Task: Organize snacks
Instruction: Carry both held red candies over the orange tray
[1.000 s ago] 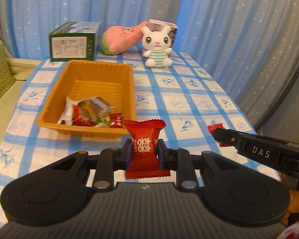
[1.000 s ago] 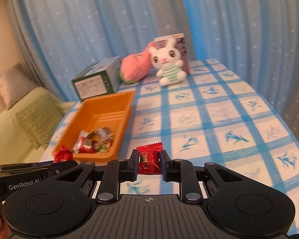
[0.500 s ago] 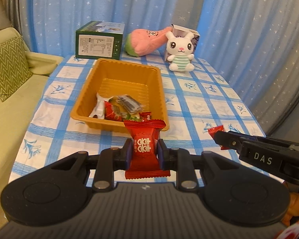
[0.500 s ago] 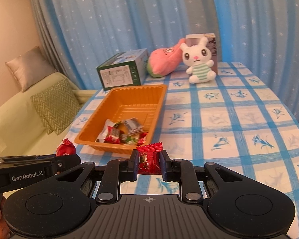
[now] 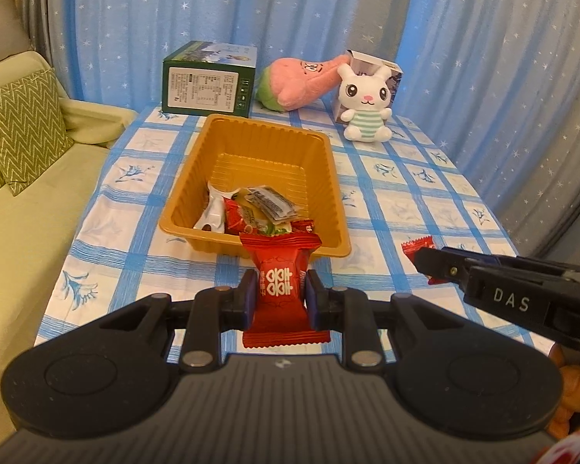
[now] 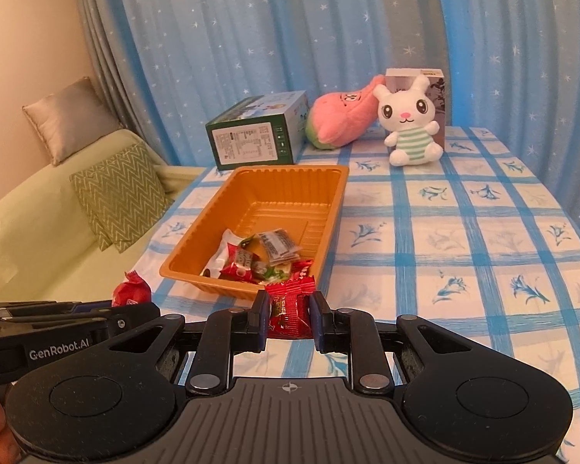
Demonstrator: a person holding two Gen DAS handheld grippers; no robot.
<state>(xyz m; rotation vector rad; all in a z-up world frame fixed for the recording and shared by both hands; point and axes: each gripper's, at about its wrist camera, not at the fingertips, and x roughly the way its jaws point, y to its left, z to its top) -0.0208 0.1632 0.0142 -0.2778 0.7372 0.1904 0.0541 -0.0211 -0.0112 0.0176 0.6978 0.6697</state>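
Holding a red candy (image 5: 279, 288) pinched in our left tongs (image 5: 279, 299) and a smaller red sweet (image 6: 289, 309) clamped in our right tongs (image 6: 289, 319), we face the orange tray (image 5: 330, 178) lying lengthwise straight ahead on the worktop (image 5: 417, 193), nearer our left.

My left tongs (image 5: 277, 301) pinch a red candy (image 5: 279, 278) with white characters, standing upright. My right tongs (image 6: 289, 323) pinch a smaller red candy (image 6: 289, 307). Just beyond both tips sits the orange tray (image 5: 330, 178), wrapped sweets (image 5: 251, 212) heaped at its near end.
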